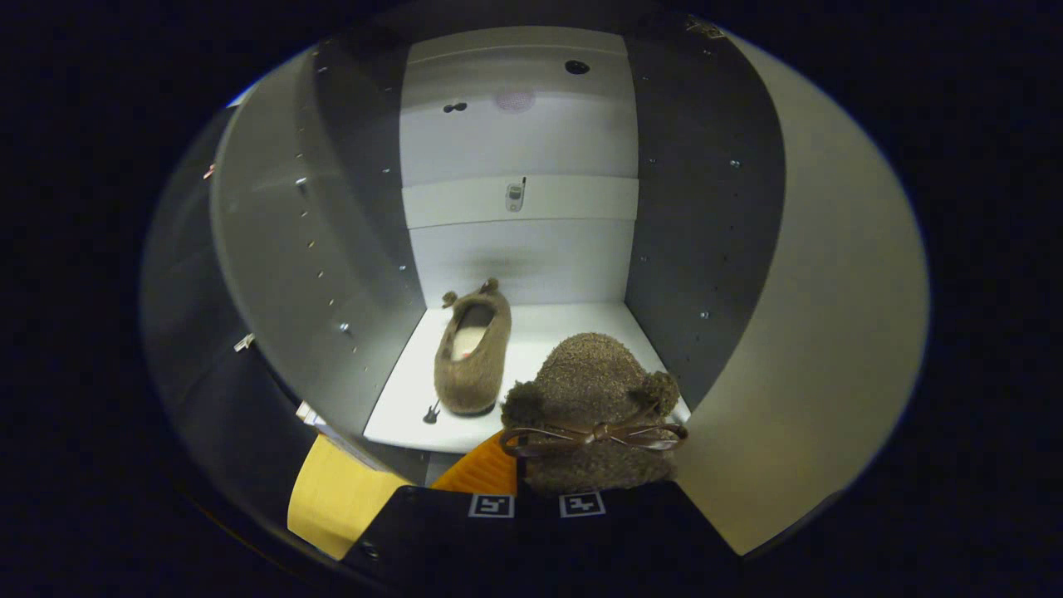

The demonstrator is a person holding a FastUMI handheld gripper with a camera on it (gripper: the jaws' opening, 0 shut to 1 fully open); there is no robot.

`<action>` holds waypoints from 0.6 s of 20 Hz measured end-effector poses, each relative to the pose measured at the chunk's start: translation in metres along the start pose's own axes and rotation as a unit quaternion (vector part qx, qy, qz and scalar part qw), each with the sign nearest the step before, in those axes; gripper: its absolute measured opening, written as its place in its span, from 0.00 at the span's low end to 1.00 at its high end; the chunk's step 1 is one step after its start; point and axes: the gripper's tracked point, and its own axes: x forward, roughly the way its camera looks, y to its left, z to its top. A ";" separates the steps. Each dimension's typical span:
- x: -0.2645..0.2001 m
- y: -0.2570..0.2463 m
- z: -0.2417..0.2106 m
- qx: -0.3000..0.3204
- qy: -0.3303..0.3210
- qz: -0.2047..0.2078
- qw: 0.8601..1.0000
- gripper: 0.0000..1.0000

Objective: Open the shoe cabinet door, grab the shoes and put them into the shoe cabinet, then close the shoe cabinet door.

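Note:
The shoe cabinet (515, 199) stands open in front of me, with a white back wall and a white bottom shelf (399, 407). One fuzzy brown slipper (472, 353) lies on that shelf, left of centre, heel toward the back wall. The second brown slipper (594, 399), with pompoms and a thin bow, hangs at the shelf's front edge. My gripper (581, 477) is shut on this slipper. One finger (482, 473) shows at the slipper's left side. The slipper hides the other finger.
The opened door panel (266, 249) stands to the left of the opening and a pale panel (822, 332) to the right. Dark side walls (706, 208) with peg holes line the compartment. A yellow surface (332, 498) lies below the shelf, left of the finger.

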 end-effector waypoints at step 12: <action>0.163 -0.024 0.055 0.027 0.049 -0.012 0.998 0.05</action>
